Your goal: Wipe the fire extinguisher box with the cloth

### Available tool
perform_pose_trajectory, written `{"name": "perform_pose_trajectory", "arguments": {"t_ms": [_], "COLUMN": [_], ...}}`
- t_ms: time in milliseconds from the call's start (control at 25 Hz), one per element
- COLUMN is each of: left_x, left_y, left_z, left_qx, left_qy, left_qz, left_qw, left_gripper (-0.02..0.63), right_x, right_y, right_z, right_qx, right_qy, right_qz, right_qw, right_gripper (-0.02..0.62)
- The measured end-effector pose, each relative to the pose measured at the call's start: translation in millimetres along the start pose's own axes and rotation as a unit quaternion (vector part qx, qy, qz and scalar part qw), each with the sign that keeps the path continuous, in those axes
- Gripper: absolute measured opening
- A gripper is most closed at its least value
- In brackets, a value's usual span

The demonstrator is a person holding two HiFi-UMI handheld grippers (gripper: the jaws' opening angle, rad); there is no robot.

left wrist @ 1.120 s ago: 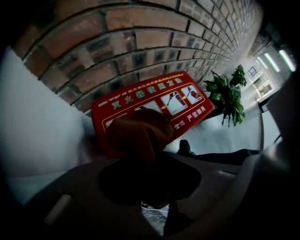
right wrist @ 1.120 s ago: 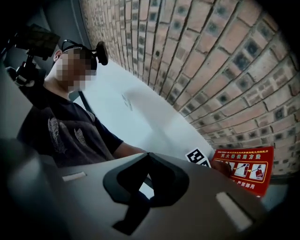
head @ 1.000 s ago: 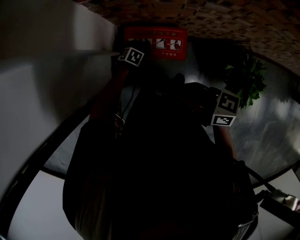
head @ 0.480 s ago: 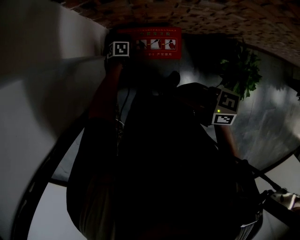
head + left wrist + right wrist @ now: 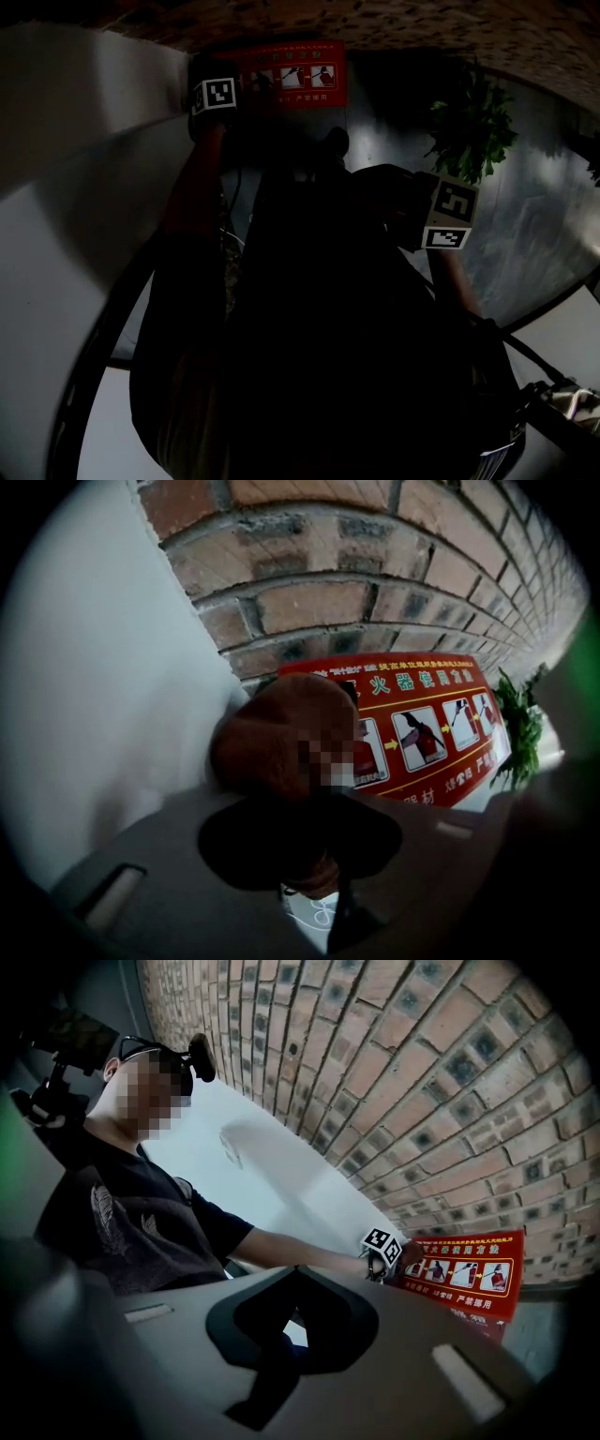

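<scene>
Your left hand-held gripper point(image 5: 300, 827) is clamped on the brown fuzzy cloth point(image 5: 277, 733), and only its own view shows this. The cloth bulges out ahead of the jaws and presses on the left end of the red fire extinguisher box point(image 5: 427, 719), where the box meets the white wall point(image 5: 94, 667). In the head view the scene is too dark to find the cloth, and you see little more than the marker cube at the box's left edge.

Your right hand-held gripper point(image 5: 281, 1326) hangs back, well apart from the box. Its jaws look drawn together with nothing between them. Its view alone shows your left arm point(image 5: 291, 1251) stretched out to the box, which is far ahead of it and to the right.

Since a second ago the left cube has slid from over the label to the box's left edge — the right one has barely shifted.

In all: two hand-held grippers, one cloth, one box, and one green plant point(image 5: 469, 122) beyond the right gripper — set against a brick wall point(image 5: 328, 592).
</scene>
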State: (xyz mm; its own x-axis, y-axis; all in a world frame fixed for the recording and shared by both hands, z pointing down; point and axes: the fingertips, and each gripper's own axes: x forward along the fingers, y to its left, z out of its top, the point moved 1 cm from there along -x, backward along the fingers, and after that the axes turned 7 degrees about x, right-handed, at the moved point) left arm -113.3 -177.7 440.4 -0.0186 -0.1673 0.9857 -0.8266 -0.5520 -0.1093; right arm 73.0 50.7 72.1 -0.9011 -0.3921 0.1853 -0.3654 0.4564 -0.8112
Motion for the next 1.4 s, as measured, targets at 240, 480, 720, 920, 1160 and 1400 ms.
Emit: {"name": "perform_pose_trajectory", "arguments": {"t_ms": [240, 480, 720, 920, 1160, 1400], "left_x": [2.8, 2.9, 3.2, 1.9, -0.9, -2.6], "left_y": [-4.5, -8.3, -12.2, -16.0, -46.1, -74.9], "left_z": [3.9, 7.5, 9.9, 11.8, 19.8, 35.2], "left_qx": [0.053, 0.123, 0.187, 0.220, 0.187, 0.191], "left_qy": [0.008, 0.026, 0.046, 0.048, 0.033, 0.025], "left_qz": [0.012, 0.025, 0.036, 0.040, -0.007, -0.030], "left_qw": [0.9985, 0.9917, 0.9806, 0.9734, 0.9817, 0.9808], "left_gripper": [0.101, 0.101, 0.100, 0.098, 0.098, 0.098], "right_x": [-0.6, -1.4, -11.2, -17.1, -20.5, -30.6], "right_y": [-5.1, -7.7, -13.5, -16.2, -20.5, -21.6], "right_z": [-0.5, 0.9, -2.4, -0.4, 3.3, -0.4], "right_qx": [0.005, 0.005, 0.025, 0.029, 0.028, 0.029], "right_qy": [0.010, 0.010, -0.013, -0.025, -0.033, -0.040], "right_qz": [-0.002, -0.004, 0.003, 0.003, 0.010, 0.005], "right_qw": [1.000, 1.000, 1.000, 0.999, 0.999, 0.999], "right_gripper": [-0.002, -0.002, -0.002, -0.002, -0.002, -0.002]}}
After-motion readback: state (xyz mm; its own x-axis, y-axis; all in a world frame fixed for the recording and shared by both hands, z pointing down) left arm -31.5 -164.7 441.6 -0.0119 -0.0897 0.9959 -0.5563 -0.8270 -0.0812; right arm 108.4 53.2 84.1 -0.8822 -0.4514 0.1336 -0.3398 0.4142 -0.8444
